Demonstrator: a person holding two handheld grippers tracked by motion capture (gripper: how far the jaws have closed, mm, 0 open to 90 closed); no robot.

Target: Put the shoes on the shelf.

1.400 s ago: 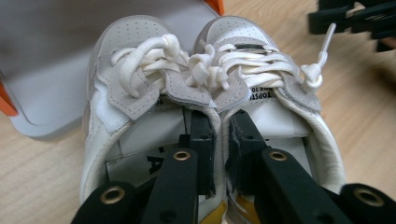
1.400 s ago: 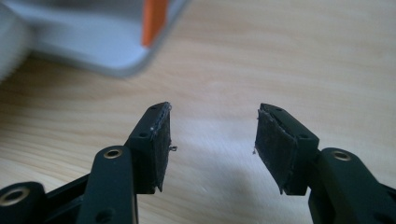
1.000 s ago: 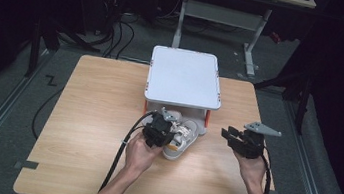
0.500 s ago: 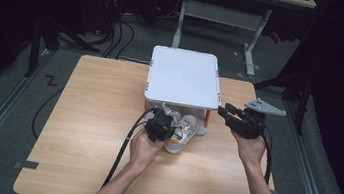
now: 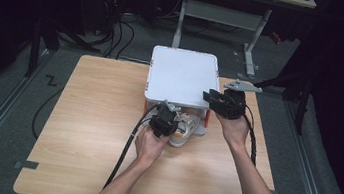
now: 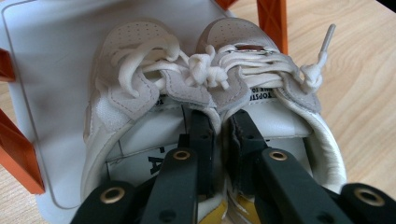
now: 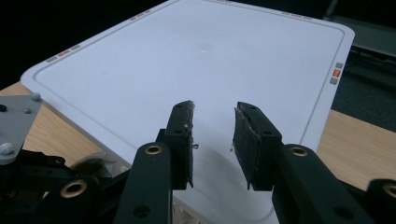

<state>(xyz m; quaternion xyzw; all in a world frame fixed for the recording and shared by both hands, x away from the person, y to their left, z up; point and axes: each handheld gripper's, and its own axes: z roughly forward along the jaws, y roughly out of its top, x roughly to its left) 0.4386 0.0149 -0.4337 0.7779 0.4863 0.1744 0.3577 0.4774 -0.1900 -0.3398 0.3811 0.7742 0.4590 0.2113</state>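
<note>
Two shoes (image 6: 205, 84) pinched by left gripper (image 6: 219, 140), right gripper (image 7: 212, 140) apparently open

Black cables (image 5: 118, 29) and a grey desk frame (image 5: 221, 15) beyond the table (image 5: 94, 132)

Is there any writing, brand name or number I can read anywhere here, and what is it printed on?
"TOPST": printed upside down on the tongue label of the right-hand white shoe, cut off by the laces.
"A": one large letter on the insole sticker of the left-hand white shoe; the rest is hidden by the left gripper.
Small orange and grey marks on the white shelf top's rim: too small to read.
</note>
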